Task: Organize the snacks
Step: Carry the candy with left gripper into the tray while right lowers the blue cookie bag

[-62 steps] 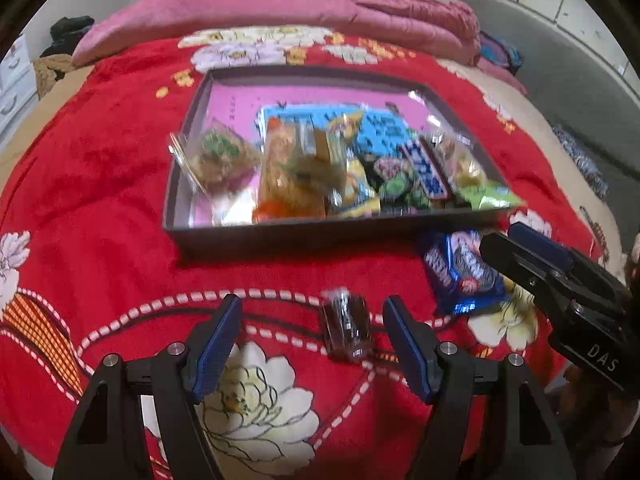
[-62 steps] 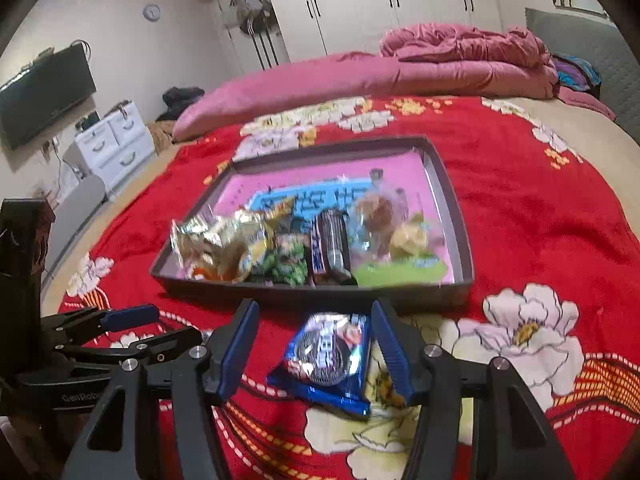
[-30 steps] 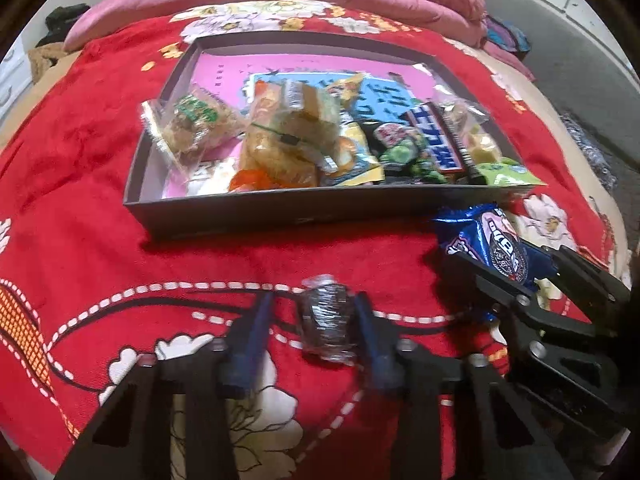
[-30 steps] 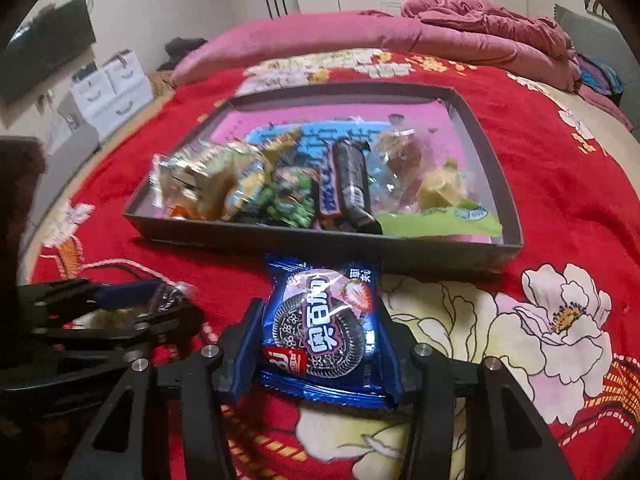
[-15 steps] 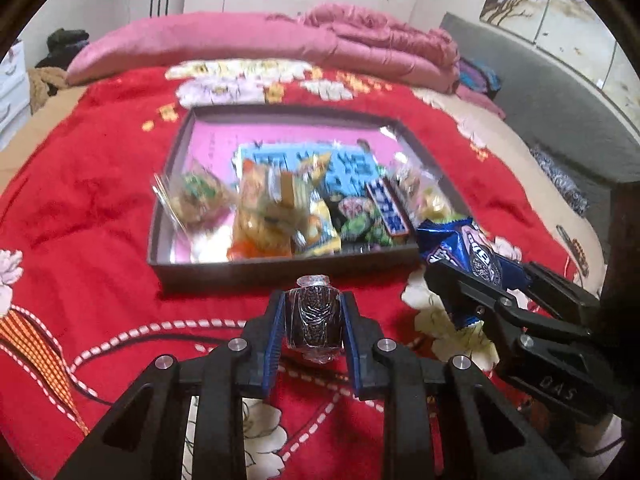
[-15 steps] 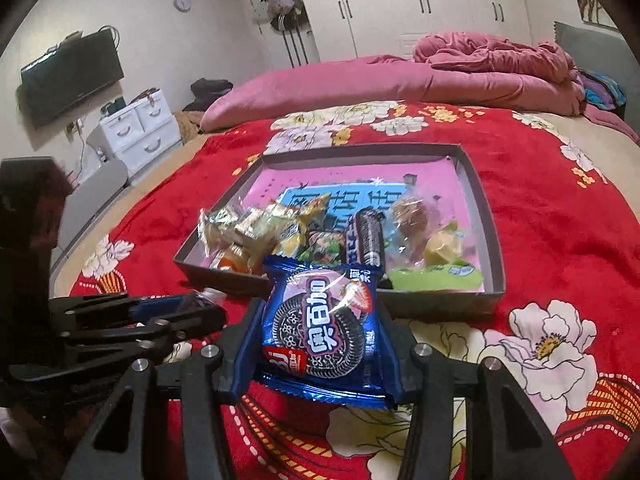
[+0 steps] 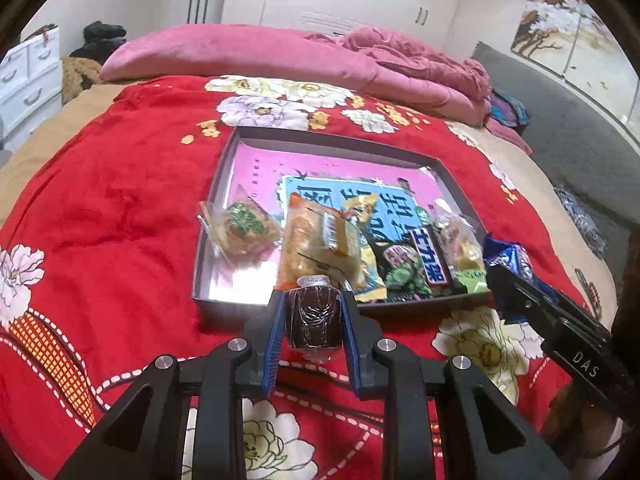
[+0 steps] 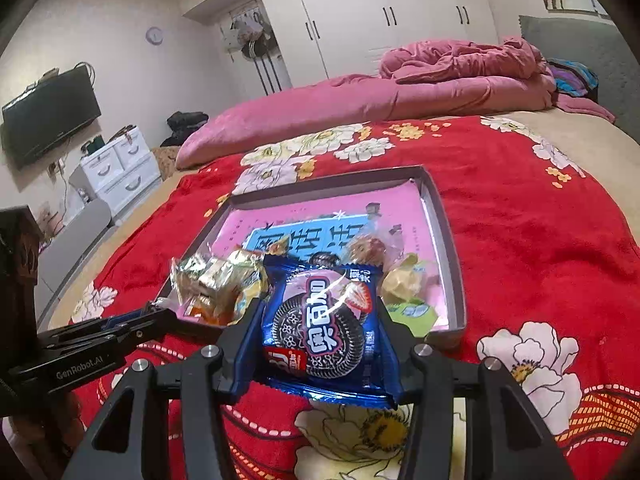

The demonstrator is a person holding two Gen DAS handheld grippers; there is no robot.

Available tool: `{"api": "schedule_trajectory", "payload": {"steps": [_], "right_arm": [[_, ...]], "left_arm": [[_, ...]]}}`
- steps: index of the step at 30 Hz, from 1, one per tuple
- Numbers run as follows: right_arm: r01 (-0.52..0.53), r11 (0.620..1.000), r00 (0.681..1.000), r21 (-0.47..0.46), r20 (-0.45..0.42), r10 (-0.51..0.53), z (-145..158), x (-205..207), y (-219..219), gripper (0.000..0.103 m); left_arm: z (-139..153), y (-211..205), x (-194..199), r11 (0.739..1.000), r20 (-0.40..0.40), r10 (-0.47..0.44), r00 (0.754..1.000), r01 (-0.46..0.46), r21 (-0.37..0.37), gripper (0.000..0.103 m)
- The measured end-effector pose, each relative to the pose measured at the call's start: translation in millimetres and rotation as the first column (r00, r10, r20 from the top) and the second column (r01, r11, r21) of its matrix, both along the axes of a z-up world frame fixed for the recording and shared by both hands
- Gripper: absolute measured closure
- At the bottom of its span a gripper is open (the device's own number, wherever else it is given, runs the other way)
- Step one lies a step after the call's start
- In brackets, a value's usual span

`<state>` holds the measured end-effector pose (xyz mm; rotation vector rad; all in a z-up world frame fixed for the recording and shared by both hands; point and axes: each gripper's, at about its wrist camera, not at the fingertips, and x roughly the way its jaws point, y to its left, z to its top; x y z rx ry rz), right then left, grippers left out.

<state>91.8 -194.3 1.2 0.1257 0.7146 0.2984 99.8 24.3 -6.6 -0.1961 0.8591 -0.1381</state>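
Note:
My left gripper (image 7: pixel 314 312) is shut on a small dark brown wrapped candy (image 7: pixel 315 318) and holds it above the red blanket, just before the near wall of the shallow grey box (image 7: pixel 224 184). My right gripper (image 8: pixel 320 320) is shut on a blue cookie packet (image 8: pixel 320 320) and holds it raised in front of the box (image 8: pixel 452 248). The box has a pink floor and holds several snack packets (image 7: pixel 320 248) along its near side. The right gripper with the blue packet (image 7: pixel 508 258) also shows at the right of the left wrist view.
The box lies on a bed with a red flowered blanket (image 7: pixel 100 216). A pink quilt and pillow (image 7: pixel 280 56) lie at the far end. White drawers (image 8: pixel 120 164) and a wall TV (image 8: pixel 48 116) stand to the left, white wardrobes (image 8: pixel 380 20) behind.
Both grippers closed on their snacks on the blanket, the left on the candy, the right on the cookie packet. Both lifted them off the bed and now hold them higher, near the box.

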Motion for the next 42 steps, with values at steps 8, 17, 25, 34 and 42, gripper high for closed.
{"api": "schedule_trajectory", "payload": {"steps": [8, 17, 25, 34, 42], "right_arm": [[0.036, 0.999, 0.999, -0.002, 0.03, -0.036, 4, 10, -8, 0.052], [0.069, 0.997, 0.997, 0.027, 0.032, -0.07, 3, 20, -16, 0.052], [0.084, 0.996, 0.996, 0.017, 0.04, -0.084, 1, 28, -15, 0.052], [0.097, 0.995, 0.994, 0.013, 0.04, -0.098, -2, 35, -14, 0.052], [0.11, 0.994, 0.993, 0.003, 0.034, -0.11, -6, 42, -12, 0.052]], "left_arm": [[-4, 9, 10, 0.999, -0.007, 0.04, 0.999, -0.04, -0.01, 0.076], [-8, 13, 21, 0.998, -0.009, 0.057, 0.998, -0.057, -0.003, 0.076], [-16, 16, 36, 0.997, -0.021, 0.081, 0.997, -0.081, 0.007, 0.076], [-25, 18, 48, 0.996, -0.042, 0.087, 0.995, -0.087, 0.013, 0.076], [-31, 17, 55, 0.997, -0.061, 0.081, 0.995, -0.081, 0.013, 0.076]]}}
